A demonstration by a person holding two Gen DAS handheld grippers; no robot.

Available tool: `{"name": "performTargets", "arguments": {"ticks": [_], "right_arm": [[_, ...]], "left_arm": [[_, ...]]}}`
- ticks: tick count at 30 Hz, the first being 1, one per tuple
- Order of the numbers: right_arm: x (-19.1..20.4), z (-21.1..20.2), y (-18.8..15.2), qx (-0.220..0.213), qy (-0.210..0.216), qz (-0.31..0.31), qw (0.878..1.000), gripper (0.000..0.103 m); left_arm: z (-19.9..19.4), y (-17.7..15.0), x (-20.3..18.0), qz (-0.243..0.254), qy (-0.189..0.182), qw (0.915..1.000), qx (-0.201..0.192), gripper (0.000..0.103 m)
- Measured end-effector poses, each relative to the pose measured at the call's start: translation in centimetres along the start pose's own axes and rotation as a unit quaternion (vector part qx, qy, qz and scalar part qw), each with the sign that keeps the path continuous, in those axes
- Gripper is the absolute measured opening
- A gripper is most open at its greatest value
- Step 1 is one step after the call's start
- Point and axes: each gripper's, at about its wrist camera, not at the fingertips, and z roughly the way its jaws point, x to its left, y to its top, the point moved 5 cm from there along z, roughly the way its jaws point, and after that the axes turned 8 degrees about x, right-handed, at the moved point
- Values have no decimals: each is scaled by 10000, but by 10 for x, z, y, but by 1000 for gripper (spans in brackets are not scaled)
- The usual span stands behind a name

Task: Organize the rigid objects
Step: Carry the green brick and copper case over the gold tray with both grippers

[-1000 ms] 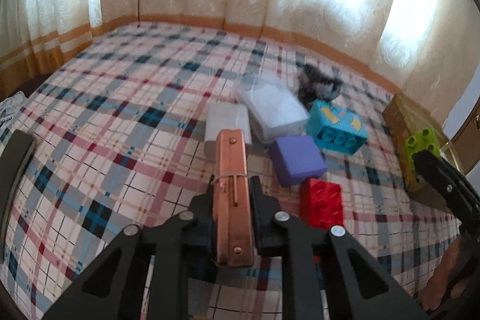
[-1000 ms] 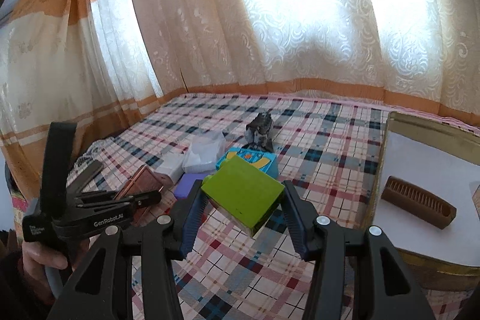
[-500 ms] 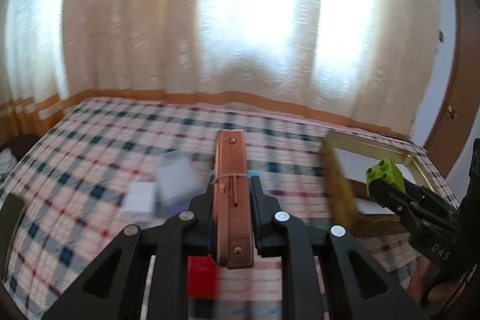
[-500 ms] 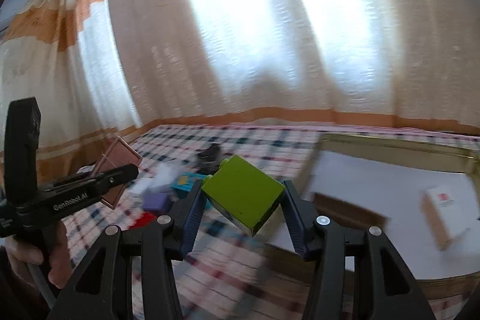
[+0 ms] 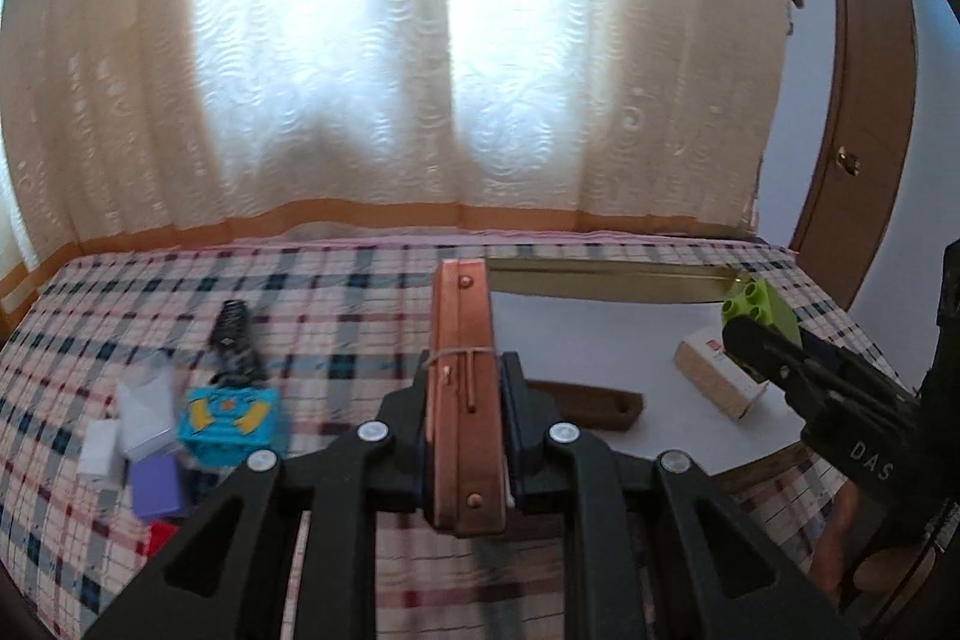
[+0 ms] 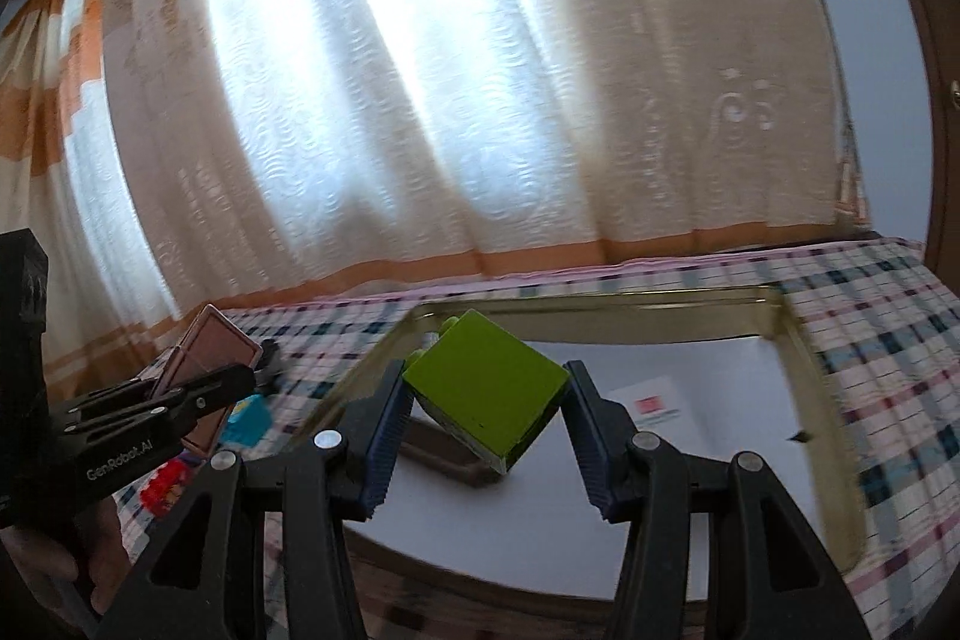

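My left gripper [image 5: 465,388] is shut on a flat copper-coloured case [image 5: 465,400], held on edge above the plaid bed; it also shows in the right wrist view [image 6: 207,358]. My right gripper [image 6: 486,418] is shut on a green toy brick [image 6: 486,400], held tilted over the gold-rimmed tray [image 6: 792,340]. The brick also shows in the left wrist view [image 5: 759,310]. The tray's white floor [image 5: 570,334] holds a brown comb [image 5: 600,403] and a small tan box [image 5: 717,379].
On the bed to the left lie a blue toy block [image 5: 231,424], a purple block [image 5: 156,484], a red brick [image 5: 162,532], clear and white boxes [image 5: 141,415] and a dark clip [image 5: 231,340]. Curtains hang behind. A wooden door [image 5: 864,100] stands at right.
Both grippers have swung right, from above the loose blocks toward the tray, each keeping its object. The right gripper now holds the green brick over the tray.
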Motion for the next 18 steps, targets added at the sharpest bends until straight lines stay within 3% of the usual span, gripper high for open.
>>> {"name": "performTargets", "arguments": {"ticks": [18], "right_arm": [[-71,-30,9,-292,-521,352,9976,53]], "left_arm": [[20,17,-67,236,-120,9996,-56,17]]}}
